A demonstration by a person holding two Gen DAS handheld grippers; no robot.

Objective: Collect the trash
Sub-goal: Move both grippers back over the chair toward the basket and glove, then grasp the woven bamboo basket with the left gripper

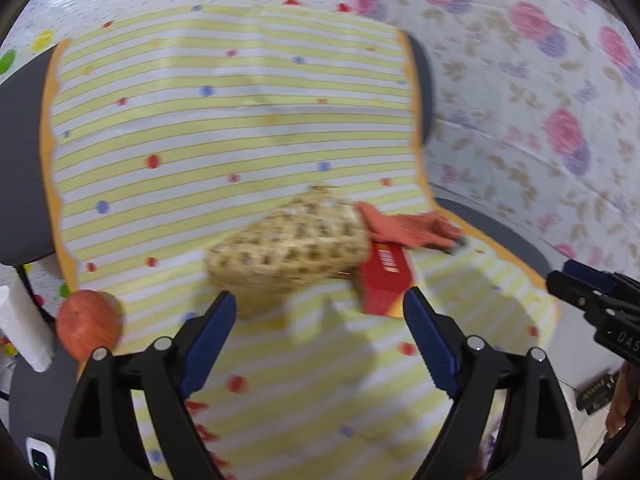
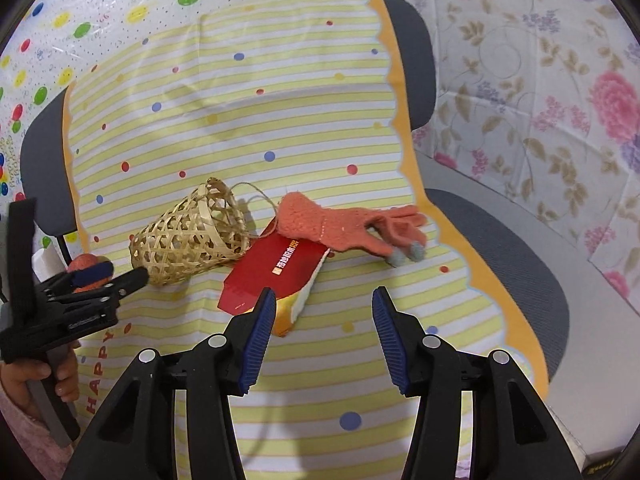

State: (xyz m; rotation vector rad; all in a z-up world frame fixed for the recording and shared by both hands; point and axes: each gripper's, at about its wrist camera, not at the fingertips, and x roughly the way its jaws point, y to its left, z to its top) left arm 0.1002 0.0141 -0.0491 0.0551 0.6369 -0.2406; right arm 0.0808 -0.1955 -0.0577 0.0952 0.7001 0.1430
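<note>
A woven bamboo basket [image 2: 188, 236] lies on its side on a yellow-striped cloth [image 2: 248, 128] draped over a chair. To its right lies a flat red box [image 2: 276, 272], with an orange glove [image 2: 344, 228] resting partly on the box's far end. My right gripper [image 2: 324, 304] is open, hovering just in front of the red box. In the left wrist view the basket [image 1: 288, 244], red box [image 1: 384, 280] and glove [image 1: 404, 224] appear blurred ahead of my open left gripper [image 1: 320, 308]. Nothing sits between either pair of fingers.
An orange ball [image 1: 88, 328] and a white paper roll [image 1: 24, 332] sit at the cloth's left edge. The grey chair seat [image 2: 516, 264] shows at the right. Patterned sheets [image 2: 540, 100] hang behind. A hand [image 2: 60, 380] holds the left gripper's handle.
</note>
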